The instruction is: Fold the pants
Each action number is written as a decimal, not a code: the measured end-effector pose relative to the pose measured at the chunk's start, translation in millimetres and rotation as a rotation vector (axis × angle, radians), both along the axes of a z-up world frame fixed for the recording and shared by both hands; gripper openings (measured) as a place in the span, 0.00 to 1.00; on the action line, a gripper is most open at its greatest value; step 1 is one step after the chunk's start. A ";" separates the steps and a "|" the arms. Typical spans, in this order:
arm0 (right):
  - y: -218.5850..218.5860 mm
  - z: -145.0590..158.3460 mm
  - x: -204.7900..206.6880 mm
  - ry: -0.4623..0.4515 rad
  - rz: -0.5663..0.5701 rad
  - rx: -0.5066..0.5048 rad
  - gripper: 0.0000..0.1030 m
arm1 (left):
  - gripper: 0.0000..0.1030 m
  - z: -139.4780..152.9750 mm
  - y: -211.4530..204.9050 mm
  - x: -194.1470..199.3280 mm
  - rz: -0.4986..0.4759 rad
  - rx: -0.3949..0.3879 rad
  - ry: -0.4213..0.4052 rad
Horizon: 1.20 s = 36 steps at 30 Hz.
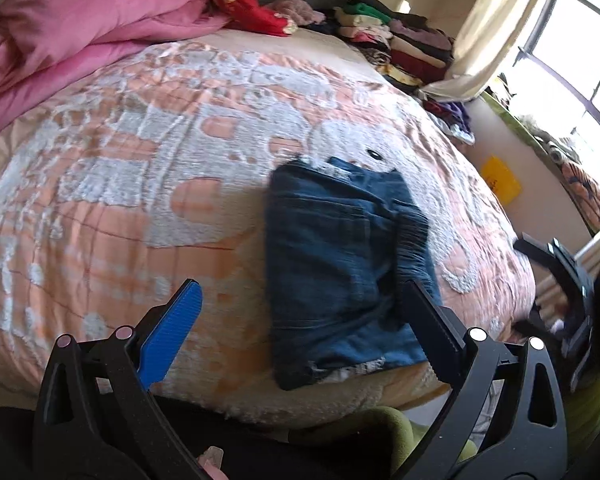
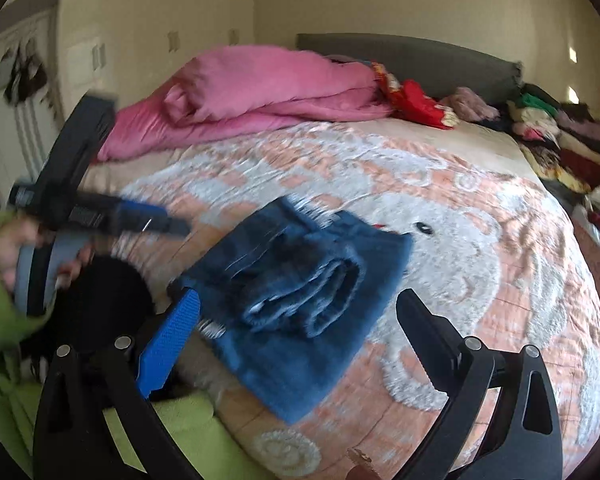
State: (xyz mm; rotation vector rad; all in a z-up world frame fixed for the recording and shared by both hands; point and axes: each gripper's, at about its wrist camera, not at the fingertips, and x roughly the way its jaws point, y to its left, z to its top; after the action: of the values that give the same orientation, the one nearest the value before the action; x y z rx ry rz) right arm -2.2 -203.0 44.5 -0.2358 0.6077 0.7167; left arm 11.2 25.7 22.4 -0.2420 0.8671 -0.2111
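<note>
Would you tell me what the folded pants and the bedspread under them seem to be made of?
Pants: probably denim, matte blue, with visible seams and a frayed hem. Bedspread: seemingly quilted fabric, slightly shiny peach, with raised, tufted-looking pale patterning.

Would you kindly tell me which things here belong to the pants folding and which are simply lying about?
Part of the job:
- folded jeans
- left gripper, open
- right gripper, open

Lying about:
- pink quilt
- red cloth
- stack of folded clothes
- patterned bedspread
</note>
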 end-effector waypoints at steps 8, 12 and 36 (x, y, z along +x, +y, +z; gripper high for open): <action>46.4 -21.7 -24.2 -0.013 0.194 -0.081 0.90 | 0.40 -2.7 11.3 8.4 -0.008 -0.032 0.021; 69.3 -30.0 -24.6 -0.012 0.275 -0.131 0.69 | 0.26 -6.7 -0.8 23.3 -0.057 -0.039 0.048; 117.0 -49.0 -18.6 0.011 0.541 -0.260 0.05 | 0.18 -45.3 -17.3 89.6 -0.124 -0.056 0.140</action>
State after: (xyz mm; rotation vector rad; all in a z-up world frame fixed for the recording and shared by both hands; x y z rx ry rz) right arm -20.8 -86.0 -4.5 -0.6535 0.6537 1.1598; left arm 100.8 8.4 -23.0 -0.2575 1.0172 -0.3370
